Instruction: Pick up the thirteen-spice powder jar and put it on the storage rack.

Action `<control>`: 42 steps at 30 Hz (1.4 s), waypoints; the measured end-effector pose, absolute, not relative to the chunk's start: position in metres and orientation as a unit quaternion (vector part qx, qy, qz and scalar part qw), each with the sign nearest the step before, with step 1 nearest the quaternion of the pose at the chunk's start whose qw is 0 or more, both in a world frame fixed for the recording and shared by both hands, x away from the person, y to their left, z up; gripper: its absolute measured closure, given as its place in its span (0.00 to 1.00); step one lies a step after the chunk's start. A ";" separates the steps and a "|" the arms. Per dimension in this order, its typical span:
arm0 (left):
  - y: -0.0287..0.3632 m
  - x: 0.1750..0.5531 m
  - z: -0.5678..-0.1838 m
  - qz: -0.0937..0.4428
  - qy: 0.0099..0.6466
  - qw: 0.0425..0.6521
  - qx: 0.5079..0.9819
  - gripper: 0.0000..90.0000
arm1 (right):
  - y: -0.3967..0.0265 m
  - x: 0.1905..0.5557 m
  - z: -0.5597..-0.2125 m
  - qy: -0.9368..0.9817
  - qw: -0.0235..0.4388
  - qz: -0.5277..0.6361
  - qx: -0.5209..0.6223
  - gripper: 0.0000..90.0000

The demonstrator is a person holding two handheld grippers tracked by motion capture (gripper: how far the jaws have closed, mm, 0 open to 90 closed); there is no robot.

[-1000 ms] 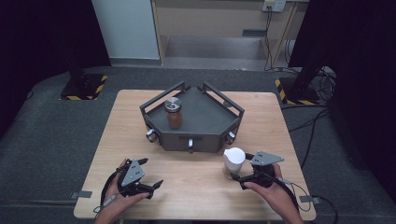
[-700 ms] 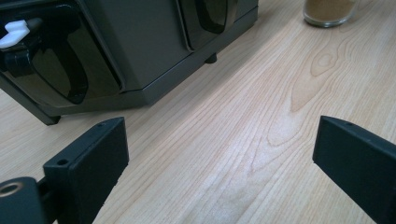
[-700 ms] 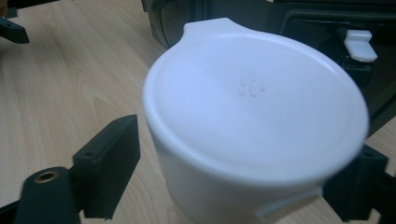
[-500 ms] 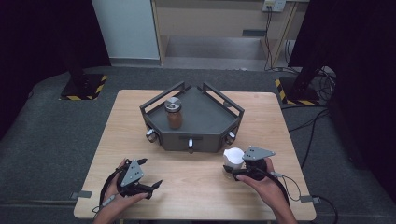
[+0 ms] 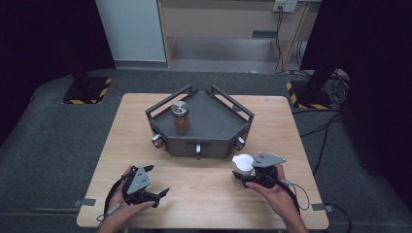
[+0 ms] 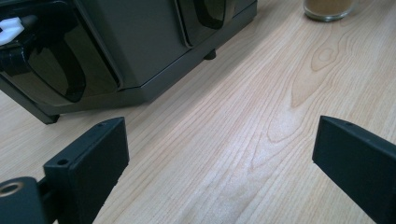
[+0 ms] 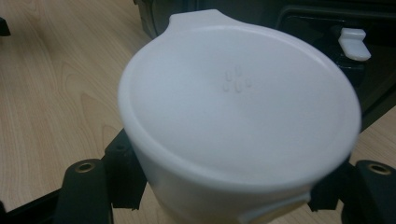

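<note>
The right gripper (image 5: 243, 178) has closed on the white jar (image 5: 242, 164) (lid on), while the left gripper (image 5: 154, 183) rests spread apart.

White lidded container (image 5: 242, 164), small and round, plain plastic. Flat lid (image 7: 238, 93) shut on top, with a short tab at the rim and a tiny cluster of raised dots near the middle. Standing upright on the wooden surface (image 5: 204, 189), toward its right front part. Clamped at the sides between black jaws, just below the lid.
</note>
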State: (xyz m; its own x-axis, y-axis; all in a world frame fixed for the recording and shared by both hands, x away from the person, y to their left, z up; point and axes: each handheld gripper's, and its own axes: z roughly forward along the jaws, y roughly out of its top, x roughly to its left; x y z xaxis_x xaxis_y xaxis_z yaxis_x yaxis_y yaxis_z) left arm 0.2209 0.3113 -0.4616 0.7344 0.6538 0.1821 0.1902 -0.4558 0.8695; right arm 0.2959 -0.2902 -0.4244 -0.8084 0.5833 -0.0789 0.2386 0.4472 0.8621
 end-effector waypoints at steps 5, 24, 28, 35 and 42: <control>0.311 0.221 -0.461 0.258 0.258 0.449 0.816 0.04 | -0.290 0.294 -0.422 0.831 0.188 0.460 0.251 0.35; 0.311 0.222 -0.461 0.259 0.257 0.445 0.818 0.04 | -0.298 0.286 -0.398 0.829 0.188 0.468 0.241 0.35; 0.311 0.222 -0.462 0.258 0.257 0.445 0.818 0.04 | -0.299 0.285 -0.390 0.831 0.187 0.466 0.239 0.35; 0.311 0.223 -0.462 0.258 0.257 0.444 0.819 0.04 | -0.300 0.285 -0.385 0.830 0.189 0.468 0.240 0.35; 0.312 0.223 -0.462 0.258 0.256 0.445 0.819 0.04 | -0.298 0.286 -0.377 0.831 0.183 0.467 0.239 0.35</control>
State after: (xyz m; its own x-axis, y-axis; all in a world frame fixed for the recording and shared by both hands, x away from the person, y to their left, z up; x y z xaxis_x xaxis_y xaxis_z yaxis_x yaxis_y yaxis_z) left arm 0.2233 0.3118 -0.4619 0.7365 0.6479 0.1944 0.1893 -0.4733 0.8603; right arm 0.2860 -0.2983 -0.3769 -0.8185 0.5690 -0.0800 0.2272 0.4484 0.8645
